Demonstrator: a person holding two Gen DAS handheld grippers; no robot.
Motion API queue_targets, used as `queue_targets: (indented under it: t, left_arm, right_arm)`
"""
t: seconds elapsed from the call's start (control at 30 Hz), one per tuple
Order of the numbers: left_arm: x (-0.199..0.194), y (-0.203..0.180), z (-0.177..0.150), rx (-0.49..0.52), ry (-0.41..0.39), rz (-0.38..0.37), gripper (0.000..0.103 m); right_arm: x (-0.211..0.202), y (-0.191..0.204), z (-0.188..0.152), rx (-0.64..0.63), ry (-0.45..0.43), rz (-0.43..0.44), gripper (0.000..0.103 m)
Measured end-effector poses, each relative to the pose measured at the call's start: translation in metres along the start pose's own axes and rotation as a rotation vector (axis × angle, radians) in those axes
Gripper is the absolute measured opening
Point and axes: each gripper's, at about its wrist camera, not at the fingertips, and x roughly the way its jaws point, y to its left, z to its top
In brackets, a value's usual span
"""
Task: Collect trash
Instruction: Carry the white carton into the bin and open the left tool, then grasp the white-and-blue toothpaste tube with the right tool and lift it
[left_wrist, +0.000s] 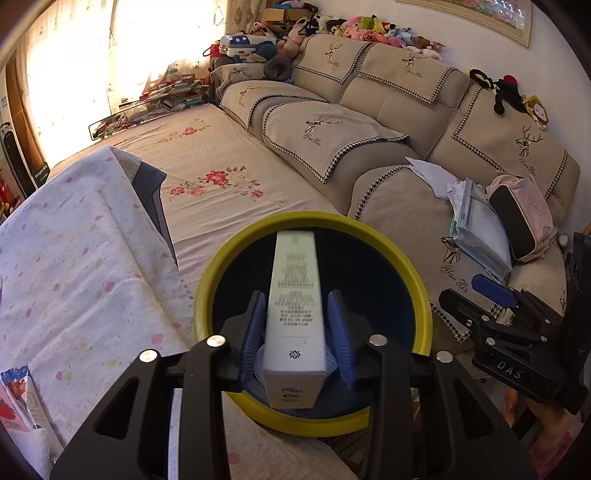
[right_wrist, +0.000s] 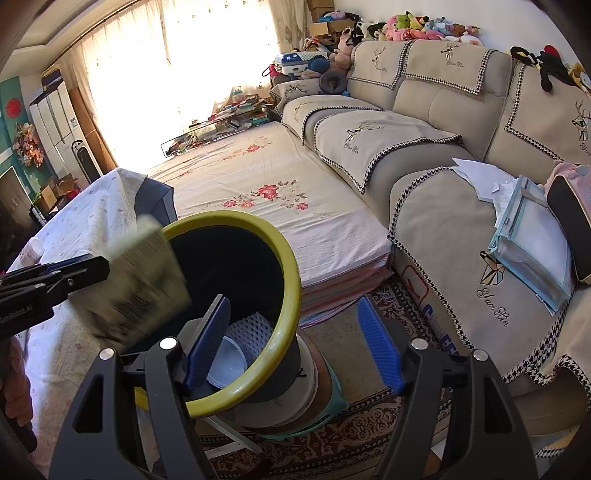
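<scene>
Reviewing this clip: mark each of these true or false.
1. The tall white cardboard box is over the mouth of the yellow-rimmed black bin. True.
2. The bin is empty. False: a white foam net and a white plastic dish lie inside.
3. The right gripper is clamped on the bin's rim. False: its jaws stand wide apart, one finger inside the rim and one outside.
4. Plush toys line the top of the beige sofa. True.
5. The pink bag lies on the floor. False: it rests on the sofa seat.
</scene>
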Motion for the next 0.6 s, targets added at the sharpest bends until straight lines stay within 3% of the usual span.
queue_targets:
  t: [0.1,0.3,0.6]
  left_arm:
    - [-0.016,0.003,0.000,0.004,-0.029,0.005,0.047]
    - [-0.095,0.024,-0.009,0.002,-0.162,0.005,0.057]
    - [-0.219,0.111,-0.051,-0.099,-0.341,0.152,0.063]
  right_arm:
    - [-0.001,0.004,0.001,-0.009,0.001,0.002,0.068]
    - [-0.003,0.022,0.000,-0.045,-0.002,0.024,0.068]
    - [-0.008,0.082,-0.001,-0.155,0.007,0.084,0.068]
